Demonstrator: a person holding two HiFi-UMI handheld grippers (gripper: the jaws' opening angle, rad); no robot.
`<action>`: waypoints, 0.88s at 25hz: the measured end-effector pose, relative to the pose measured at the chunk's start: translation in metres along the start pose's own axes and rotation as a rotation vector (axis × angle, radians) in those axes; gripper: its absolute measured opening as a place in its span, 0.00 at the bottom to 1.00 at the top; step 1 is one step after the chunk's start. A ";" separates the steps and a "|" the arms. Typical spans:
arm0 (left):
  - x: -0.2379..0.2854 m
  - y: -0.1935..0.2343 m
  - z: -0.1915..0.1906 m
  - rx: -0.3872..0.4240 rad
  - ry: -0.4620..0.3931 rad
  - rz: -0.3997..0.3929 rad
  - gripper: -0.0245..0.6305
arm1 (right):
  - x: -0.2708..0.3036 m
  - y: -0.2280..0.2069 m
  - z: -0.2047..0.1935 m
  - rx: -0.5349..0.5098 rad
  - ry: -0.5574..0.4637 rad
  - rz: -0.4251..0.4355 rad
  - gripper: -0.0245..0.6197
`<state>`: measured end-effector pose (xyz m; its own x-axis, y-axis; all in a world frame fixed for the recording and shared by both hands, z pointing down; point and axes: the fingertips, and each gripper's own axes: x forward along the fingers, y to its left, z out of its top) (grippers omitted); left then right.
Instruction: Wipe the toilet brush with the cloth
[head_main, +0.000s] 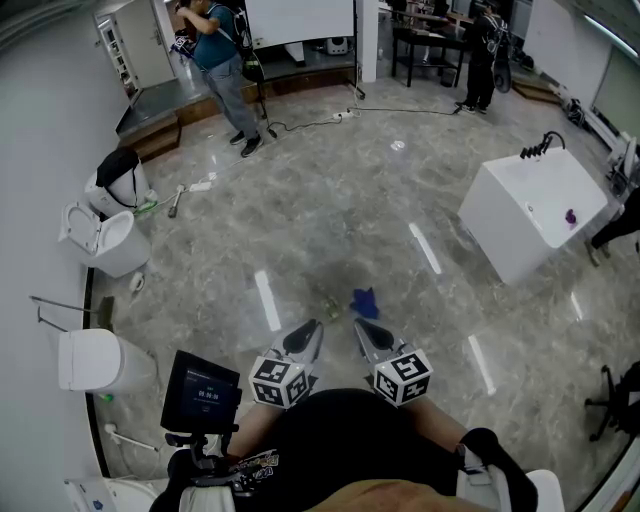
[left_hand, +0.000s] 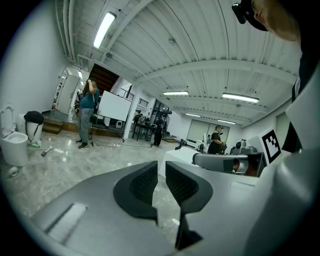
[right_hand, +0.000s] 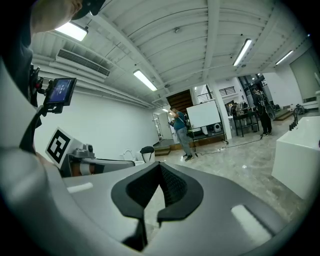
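Note:
A small blue cloth (head_main: 365, 300) lies crumpled on the grey marble floor, just ahead of both grippers. My left gripper (head_main: 310, 330) and right gripper (head_main: 362, 328) are held side by side at waist height, pointing forward, both apart from the cloth. In the left gripper view the left gripper (left_hand: 161, 172) has its jaws together with nothing between them. In the right gripper view the right gripper (right_hand: 160, 172) is shut and empty as well. A long-handled thing (head_main: 175, 202), perhaps the toilet brush, lies on the floor far off to the left near the toilets.
Toilets (head_main: 105, 240) stand along the left wall beside a black bin (head_main: 122, 172). A white bathtub (head_main: 535, 210) stands at the right. A small screen (head_main: 200, 390) is mounted at the lower left. People stand at the back (head_main: 225, 60), with cables on the floor.

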<state>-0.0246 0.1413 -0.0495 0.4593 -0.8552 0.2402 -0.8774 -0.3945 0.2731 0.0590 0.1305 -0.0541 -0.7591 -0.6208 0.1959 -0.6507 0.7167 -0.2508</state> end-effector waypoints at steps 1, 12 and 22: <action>0.000 0.000 0.000 0.000 0.001 -0.001 0.13 | 0.001 0.000 0.000 0.001 -0.001 0.000 0.04; -0.003 0.005 0.000 -0.012 -0.001 -0.020 0.13 | 0.004 0.004 0.004 0.026 -0.022 -0.003 0.04; -0.014 -0.053 0.007 0.055 -0.042 -0.423 0.16 | 0.017 0.005 0.028 0.242 -0.105 0.063 0.04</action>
<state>0.0141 0.1716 -0.0742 0.7753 -0.6265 0.0795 -0.6195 -0.7300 0.2888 0.0432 0.1142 -0.0785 -0.7842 -0.6158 0.0762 -0.5697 0.6660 -0.4815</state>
